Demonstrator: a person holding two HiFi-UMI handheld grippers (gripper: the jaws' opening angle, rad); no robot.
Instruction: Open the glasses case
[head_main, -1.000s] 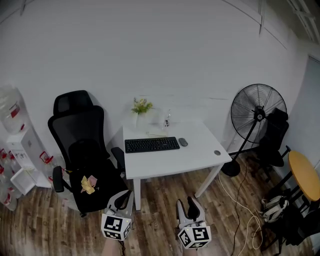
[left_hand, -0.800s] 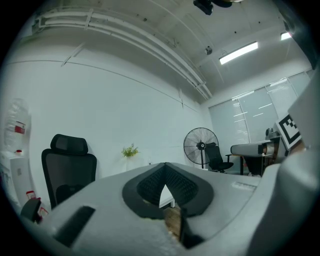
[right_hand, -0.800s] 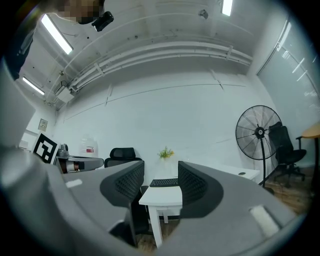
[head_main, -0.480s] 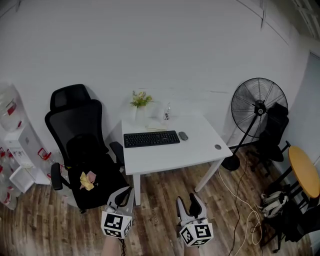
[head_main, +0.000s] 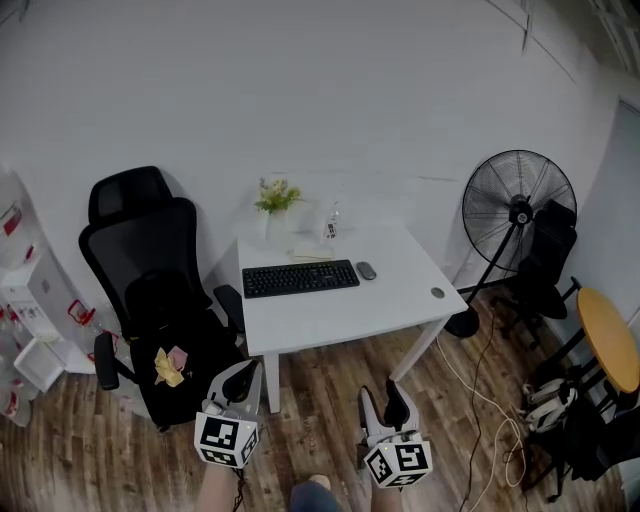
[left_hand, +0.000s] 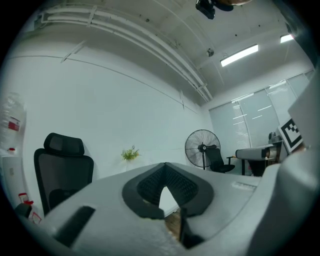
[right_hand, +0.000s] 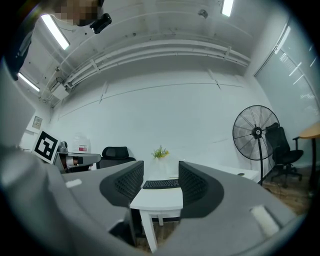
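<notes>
Since the black chair (head_main: 150, 260) has slid toward the left edge of the head view over the last second, and the white worktop (head_main: 340, 315) now sits squarer in the middle, I judge that I am stepping in toward it rather than handling anything.

Low and left of centre I carry the left gripper (left_hand: 165, 167). Its fingers meet at the tips, leaving only a small wedge of a gap beneath. Nothing is caught in it; all I see through it is a sliver of worktop and wooden floor.

On the worktop, from the left, a plant (head_main: 277, 195) stands at the back edge. A keyboard (head_main: 300, 278) lies in front of it, with a dark oval thing (head_main: 367, 270) just beside its right end.

I cannot pick out the glasses case from here. It may be one of the small things up there, but they are too small to name, and I cannot tell whether it is open.

Low and right of centre is the right gripper (right_hand: 161, 175). Its fingers stand well apart and hold nothing. The worktop and keyboard show between them, a little larger than a moment ago.

At the right edge of the head view stands the fan (head_main: 518, 210).

Both grippers are well apart from the worktop, so this shift only brings me closer to it.
</notes>
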